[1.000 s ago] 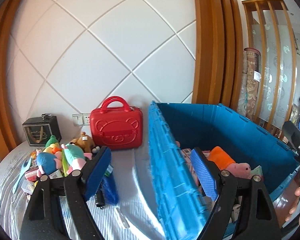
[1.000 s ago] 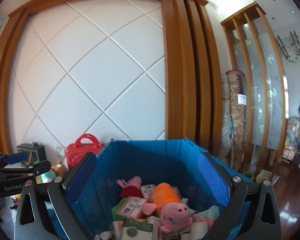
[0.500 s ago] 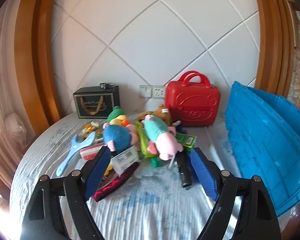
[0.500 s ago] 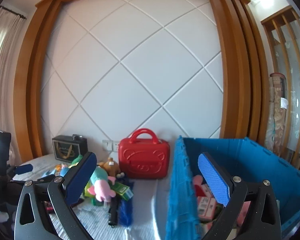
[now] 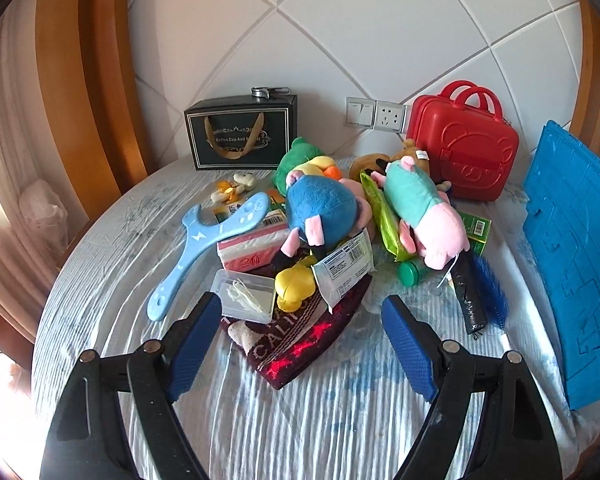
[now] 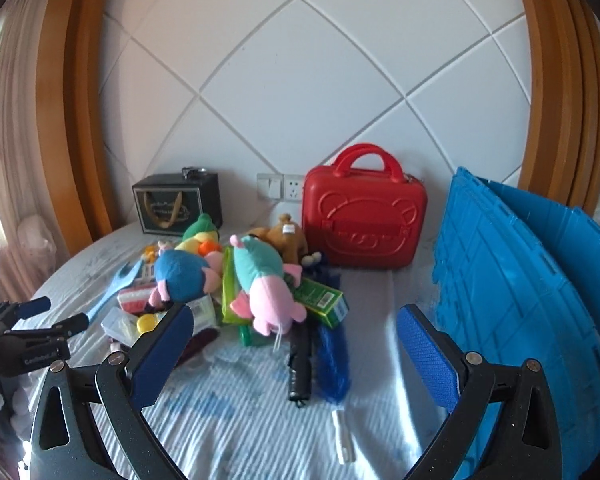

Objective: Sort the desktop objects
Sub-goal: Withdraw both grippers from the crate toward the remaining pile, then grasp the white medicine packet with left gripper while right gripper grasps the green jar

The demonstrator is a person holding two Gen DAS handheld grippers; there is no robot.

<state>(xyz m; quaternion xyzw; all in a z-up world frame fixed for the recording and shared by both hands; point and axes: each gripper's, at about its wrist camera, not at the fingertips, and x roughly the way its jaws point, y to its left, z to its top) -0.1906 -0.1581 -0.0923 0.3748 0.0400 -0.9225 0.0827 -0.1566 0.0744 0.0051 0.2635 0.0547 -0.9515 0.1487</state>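
Left wrist view: the left gripper [image 5: 302, 322] hangs with fingers spread and empty above a dark red knitted cloth [image 5: 304, 340] at the near edge of the toy pile on the striped table [image 5: 300, 420]. A blue plastic crate [image 5: 572, 248] stands at right.

Right wrist view: the right gripper [image 6: 294, 334] is likewise released, facing a pink-and-teal plush pig [image 6: 266, 284] and a black flashlight [image 6: 300, 364]; the crate [image 6: 512, 300] sits just right.

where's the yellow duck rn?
Left wrist view, centre: the yellow duck lies in the pile, between the clear box and a white packet, atop the dark red cloth.
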